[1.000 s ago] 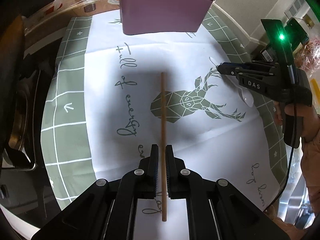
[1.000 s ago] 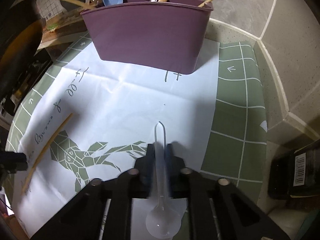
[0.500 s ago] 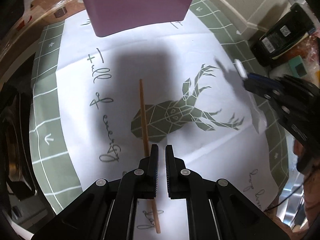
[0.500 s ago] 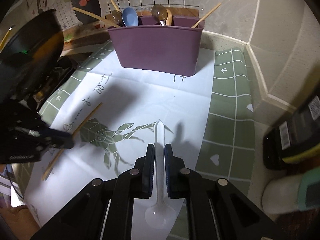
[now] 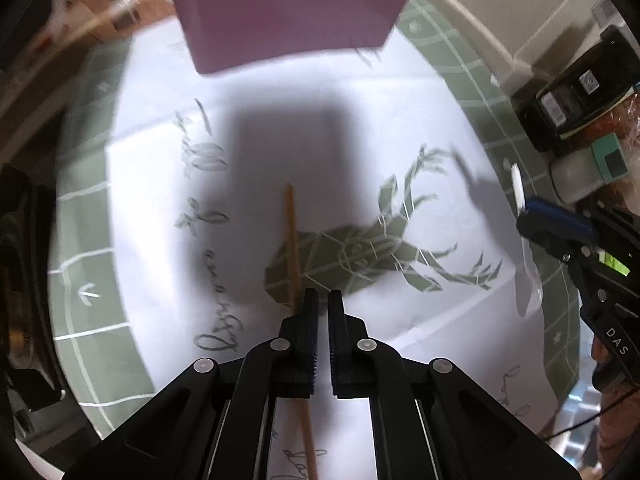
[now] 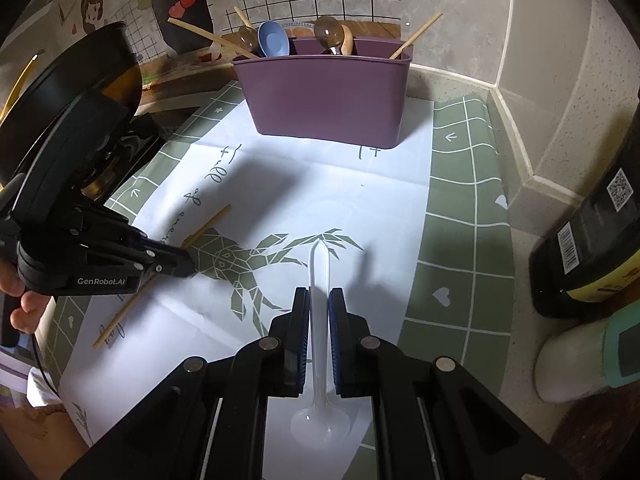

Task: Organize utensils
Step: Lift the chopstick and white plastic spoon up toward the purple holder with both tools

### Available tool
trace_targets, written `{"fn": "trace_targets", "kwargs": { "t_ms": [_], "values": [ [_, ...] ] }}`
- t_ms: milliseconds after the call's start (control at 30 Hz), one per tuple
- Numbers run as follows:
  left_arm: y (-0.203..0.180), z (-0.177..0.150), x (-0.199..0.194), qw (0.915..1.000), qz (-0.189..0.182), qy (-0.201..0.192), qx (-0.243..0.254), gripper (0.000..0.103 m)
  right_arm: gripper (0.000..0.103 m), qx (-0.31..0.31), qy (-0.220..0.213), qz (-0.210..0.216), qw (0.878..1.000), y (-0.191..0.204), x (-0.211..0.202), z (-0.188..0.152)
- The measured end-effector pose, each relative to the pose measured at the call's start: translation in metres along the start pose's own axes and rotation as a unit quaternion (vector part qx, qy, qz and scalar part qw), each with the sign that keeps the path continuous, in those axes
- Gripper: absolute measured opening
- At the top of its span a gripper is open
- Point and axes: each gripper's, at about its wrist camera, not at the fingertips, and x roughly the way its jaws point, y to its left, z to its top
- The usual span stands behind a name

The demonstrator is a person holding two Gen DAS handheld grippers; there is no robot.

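Observation:
My left gripper is shut and empty, its tips just right of a wooden chopstick that lies flat on the white deer-print mat. It also shows in the right wrist view, over the chopstick. My right gripper is shut on a clear plastic spoon, held above the mat with its handle pointing forward; the spoon shows in the left wrist view too. A purple utensil caddy stands at the mat's far end, holding spoons and chopsticks.
A dark bottle and a white jar with a teal lid stand to the right of the mat. A black pan sits at the far left. A tiled wall rises behind the caddy.
My left gripper let the chopstick slip out and shifted right of it, lifting. My right gripper pulled back and rose with the clear spoon.

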Motion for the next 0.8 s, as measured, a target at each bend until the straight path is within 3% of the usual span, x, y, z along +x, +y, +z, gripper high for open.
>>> {"fn": "trace_targets", "kwargs": {
  "t_ms": [167, 233, 367, 500, 800],
  "values": [
    [0.004, -0.012, -0.035, 0.9965, -0.032, -0.073, -0.025, 0.003, 0.009, 0.001, -0.015, 0.005, 1.0, 0.009, -0.006, 0.006],
    [0.0, -0.015, -0.042, 0.996, -0.032, -0.082, -0.016, 0.003, 0.009, -0.009, -0.022, 0.005, 1.0, 0.016, -0.011, 0.01],
    [0.005, -0.012, -0.024, 0.9999, -0.01, -0.008, 0.004, 0.004, 0.009, -0.023, -0.017, 0.002, 1.0, 0.022, -0.012, 0.012],
    [0.012, -0.006, -0.008, 0.9994, -0.004, 0.034, -0.008, 0.006, 0.009, -0.026, -0.016, 0.004, 1.0, 0.022, -0.013, 0.011],
    [0.014, 0.02, 0.015, 0.9964, 0.015, 0.078, -0.028, 0.007, 0.009, -0.029, -0.004, 0.009, 1.0, 0.023, -0.006, 0.003]
  ]
}}
